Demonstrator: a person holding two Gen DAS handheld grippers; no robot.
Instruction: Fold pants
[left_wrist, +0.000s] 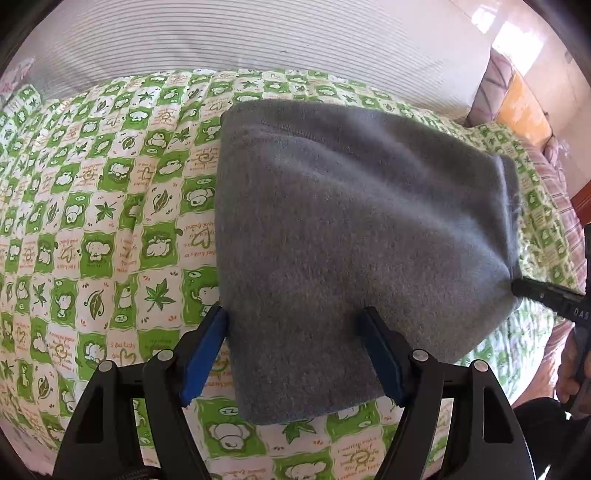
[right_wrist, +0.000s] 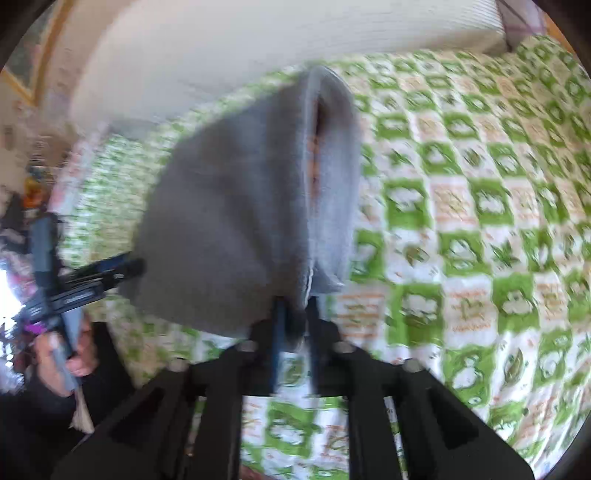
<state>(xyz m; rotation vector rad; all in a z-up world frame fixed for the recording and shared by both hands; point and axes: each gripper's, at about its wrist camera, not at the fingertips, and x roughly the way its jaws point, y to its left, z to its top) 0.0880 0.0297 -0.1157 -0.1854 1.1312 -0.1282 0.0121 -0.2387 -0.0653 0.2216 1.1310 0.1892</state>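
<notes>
Fleece, soft and floppy: folded grey fleece pants (left_wrist: 354, 229) look light, right gripper (right_wrist: 295, 314) pinching one corner, left gripper (left_wrist: 295, 325) spread wide at the near edge.

Pants (left_wrist: 354, 229): plain grey. Bedspread (left_wrist: 103, 206) beneath the pants: green-and-white checks, leaf and cartoon prints. Left claw (left_wrist: 295, 354): black, blue pads.

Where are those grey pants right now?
The folded grey pants lie on the green-and-white patterned quilt, filling the middle of the left wrist view. The open left tool straddles their near edge, while the right tool pinches a corner.
</notes>
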